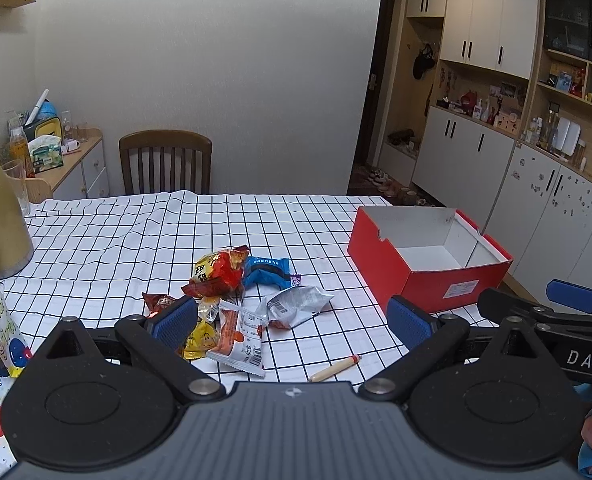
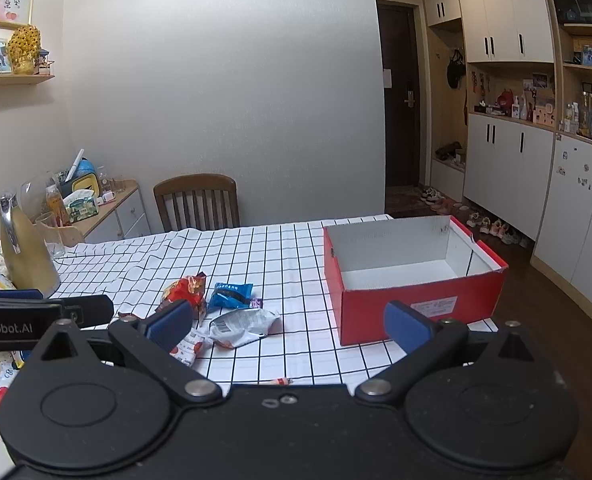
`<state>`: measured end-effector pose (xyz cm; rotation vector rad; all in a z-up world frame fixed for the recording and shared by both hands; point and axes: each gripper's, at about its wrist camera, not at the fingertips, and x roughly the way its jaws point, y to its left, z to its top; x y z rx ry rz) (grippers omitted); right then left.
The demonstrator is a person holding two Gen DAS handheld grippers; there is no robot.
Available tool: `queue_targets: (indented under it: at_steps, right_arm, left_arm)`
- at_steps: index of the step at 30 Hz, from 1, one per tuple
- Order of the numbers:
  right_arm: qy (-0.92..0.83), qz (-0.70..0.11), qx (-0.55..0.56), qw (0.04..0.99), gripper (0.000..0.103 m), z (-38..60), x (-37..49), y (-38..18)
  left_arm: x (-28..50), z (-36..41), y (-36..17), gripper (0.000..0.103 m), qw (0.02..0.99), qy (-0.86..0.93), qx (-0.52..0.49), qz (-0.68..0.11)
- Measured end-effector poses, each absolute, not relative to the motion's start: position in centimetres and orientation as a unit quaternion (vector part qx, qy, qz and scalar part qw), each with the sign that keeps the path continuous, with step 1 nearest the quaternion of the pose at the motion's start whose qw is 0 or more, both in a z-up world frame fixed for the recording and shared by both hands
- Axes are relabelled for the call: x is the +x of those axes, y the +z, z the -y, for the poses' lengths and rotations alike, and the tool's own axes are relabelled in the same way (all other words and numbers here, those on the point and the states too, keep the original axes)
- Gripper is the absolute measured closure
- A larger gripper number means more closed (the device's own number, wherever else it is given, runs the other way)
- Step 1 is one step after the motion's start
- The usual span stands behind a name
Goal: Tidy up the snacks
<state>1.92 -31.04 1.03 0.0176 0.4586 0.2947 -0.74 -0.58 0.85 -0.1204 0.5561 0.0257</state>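
You have not yet moved anything: the red cardboard box with the white inside [image 2: 411, 280] stands open and bare on the right of the tabletop covered in white cloth with a black grid [image 1: 176, 232], and every snack lies outside it. The heap sits left of the box and well apart from it: a red-and-yellow crinkled packet [image 1: 218, 270], a blue foil wrapper [image 1: 268, 272] touching it, a crumpled silver pouch [image 1: 296, 304] nearer you, an orange-and-white sachet [image 1: 240, 338], a small yellow packet [image 1: 202, 338] and a dark red wrapper [image 1: 158, 302] partly hidden behind a pad. A thin tan stick-shaped snack [image 1: 334, 368] lies alone by the near edge.

Your left tool [image 1: 294, 320] hovers over the heap with its jaws spread wide, holding nothing. Your right tool [image 2: 290, 326] is equally wide open and empty, between heap and box. By my reading, the whole job is still ahead: each piece has to go into the box.
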Motion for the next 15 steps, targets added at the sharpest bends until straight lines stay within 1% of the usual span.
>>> queue_targets:
  at_steps: [8, 13, 15]
  right_arm:
    - [0.148, -0.224, 0.007, 0.963, 0.001, 30.7, 2.6, 1.0]
    - [0.152, -0.249, -0.001, 0.956, 0.001, 30.2, 4.4, 0.3]
    - [0.151, -0.269, -0.001, 0.951, 0.002, 30.1, 5.3, -0.4]
  left_arm:
    - [0.5, -0.2, 0.2, 0.002, 0.954, 0.015, -0.067, -0.290]
    - [1.8, -2.4, -1.6, 0.002, 0.940, 0.043, -0.093, -0.326]
    - [2.4, -3.1, -2.6, 0.002, 0.933, 0.050, -0.097, -0.342]
